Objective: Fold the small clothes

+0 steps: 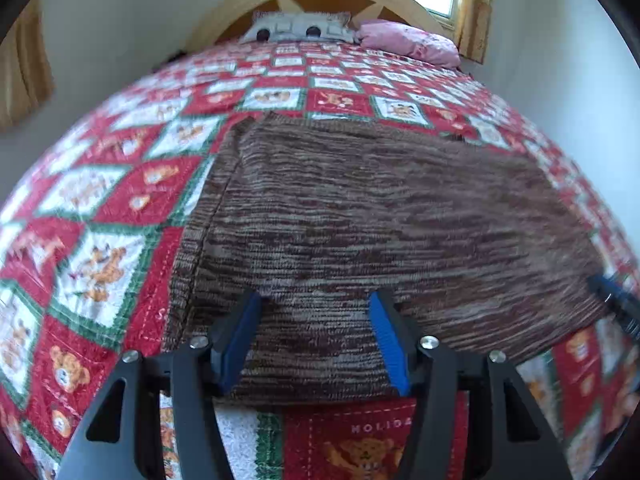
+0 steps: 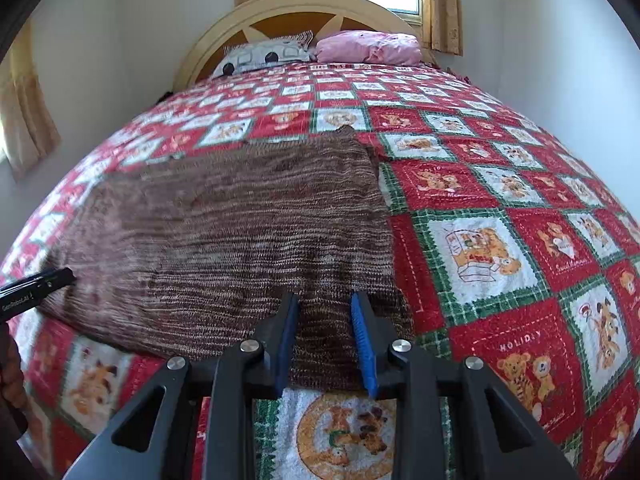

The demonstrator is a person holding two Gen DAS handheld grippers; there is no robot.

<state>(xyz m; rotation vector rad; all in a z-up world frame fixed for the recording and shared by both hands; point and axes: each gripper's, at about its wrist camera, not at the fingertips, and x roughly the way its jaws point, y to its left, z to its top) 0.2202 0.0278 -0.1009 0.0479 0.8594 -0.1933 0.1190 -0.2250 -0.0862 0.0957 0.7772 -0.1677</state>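
Observation:
A brown striped knit garment [image 1: 360, 220] lies spread flat on the red, white and green teddy-bear quilt [image 1: 100, 220]. My left gripper [image 1: 314, 304] is open, its blue pads over the garment's near hem towards its left side. My right gripper [image 2: 325, 304] is open, narrower, over the near hem of the garment [image 2: 240, 220] close to its right edge. The cloth lies between each pair of pads, not pinched. The right gripper's tip [image 1: 616, 300] shows in the left wrist view; the left gripper's tip [image 2: 36, 284] shows in the right wrist view.
The quilt [image 2: 500, 220] covers the whole bed. At the head stand a grey patterned pillow [image 2: 264, 54], a pink pillow [image 2: 368, 48] and a curved wooden headboard [image 2: 292, 4]. Walls and yellow curtains flank the bed on both sides.

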